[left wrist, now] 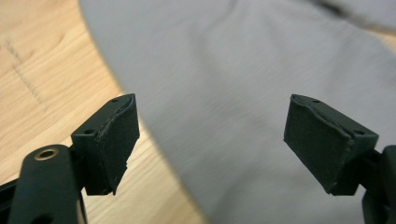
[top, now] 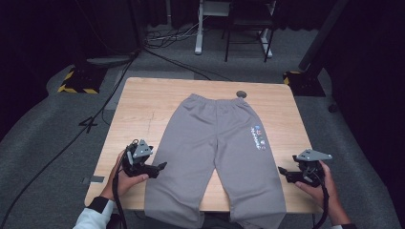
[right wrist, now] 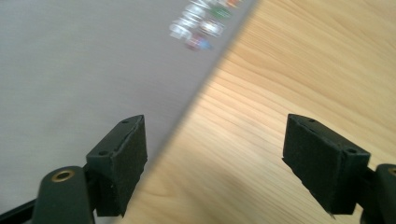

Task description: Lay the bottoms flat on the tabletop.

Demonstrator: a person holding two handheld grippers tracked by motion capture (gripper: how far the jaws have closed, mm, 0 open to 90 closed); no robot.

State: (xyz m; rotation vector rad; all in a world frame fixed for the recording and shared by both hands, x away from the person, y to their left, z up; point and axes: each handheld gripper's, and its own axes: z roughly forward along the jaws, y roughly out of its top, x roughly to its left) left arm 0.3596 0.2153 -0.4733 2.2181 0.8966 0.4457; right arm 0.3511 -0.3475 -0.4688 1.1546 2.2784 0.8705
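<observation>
Grey sweatpants (top: pixel 217 152) spread flat on a wooden table (top: pixel 143 105), with an open gripper at each side.

Left gripper (top: pixel 160 167), held in the person's left hand (top: pixel 125 180) near the table's front-left corner, has its jaws wide apart with nothing between them; in the left gripper view the pads (left wrist: pixel 114 140) hover over the outer edge of one trouser leg. Right gripper (top: pixel 282 171), held in the right hand (top: pixel 317 187) by the table's right edge toward the front, is likewise spread wide and grips nothing; its view shows the other leg's edge just beside one pad (right wrist: pixel 122 156). The sweatpants lie down the middle of the table, waistband toward the far edge, legs running over the front edge. A small coloured print (top: pixel 259 137) sits on the leg nearer the right edge. A dark round disc (top: pixel 241 94) lies by the far edge, at the waistband.
</observation>
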